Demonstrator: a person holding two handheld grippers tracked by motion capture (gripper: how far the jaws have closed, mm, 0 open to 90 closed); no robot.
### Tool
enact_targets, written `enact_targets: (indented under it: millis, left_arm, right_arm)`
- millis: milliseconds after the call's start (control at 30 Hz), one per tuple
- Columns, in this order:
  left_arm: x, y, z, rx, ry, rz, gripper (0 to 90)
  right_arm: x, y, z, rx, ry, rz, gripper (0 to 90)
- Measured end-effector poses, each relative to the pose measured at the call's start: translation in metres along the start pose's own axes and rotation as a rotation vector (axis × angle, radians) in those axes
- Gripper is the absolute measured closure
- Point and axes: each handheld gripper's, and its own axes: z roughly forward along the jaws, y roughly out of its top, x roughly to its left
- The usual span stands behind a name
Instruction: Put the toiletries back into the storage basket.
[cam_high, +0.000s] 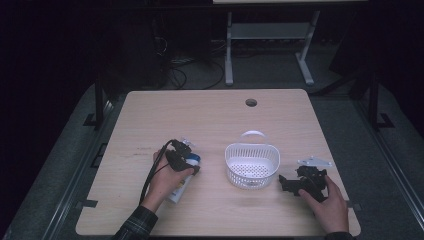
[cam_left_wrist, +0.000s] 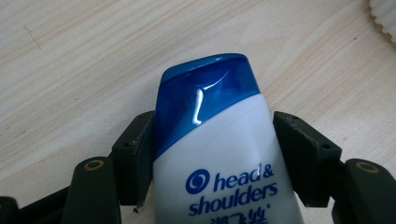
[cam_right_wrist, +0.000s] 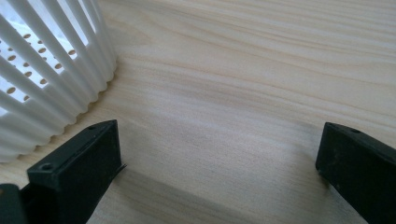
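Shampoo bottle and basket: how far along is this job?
Early stage. Nothing looks finished: the white basket shows nothing inside, and the shampoo bottle lies on the table. In hand: the left claw straddles the bottle just below its blue cap; contact on both sides is unclear. The right claw waits open beside the basket. Left: grip, lift, probably place in basket.

Dim room, grey floor (cam_high: 350, 130), pale wooden table (cam_high: 210, 115), white-legged stand (cam_high: 270, 45) behind.
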Motion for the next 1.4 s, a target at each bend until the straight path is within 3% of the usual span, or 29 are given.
enact_targets:
  millis: [267, 600, 867, 1133, 1400]
  left_arm:
    - [-0.001, 0.000, -0.004, 0.005, -0.019, 0.003, 35.2]
    - [0.005, 0.000, -0.028, -0.100, -0.068, 0.014, 35.6]
    - [0.012, -0.003, -0.046, -0.191, -0.145, 0.020, 35.8]
    - [0.025, -0.009, -0.060, -0.263, -0.248, 0.001, 36.1]
    - [0.030, -0.011, -0.074, -0.327, -0.295, 0.007, 36.3]
  right_arm:
    - [0.000, 0.000, 0.000, 0.000, 0.000, 0.000, 0.0]
    - [0.000, 0.000, 0.000, 0.000, 0.000, 0.000, 0.0]
    - [0.000, 0.000, 0.000, 0.000, 0.000, 0.000, 0.0]
    - [0.000, 0.000, 0.000, 0.000, 0.000, 0.000, 0.0]
    - [0.000, 0.000, 0.000, 0.000, 0.000, 0.000, 0.0]
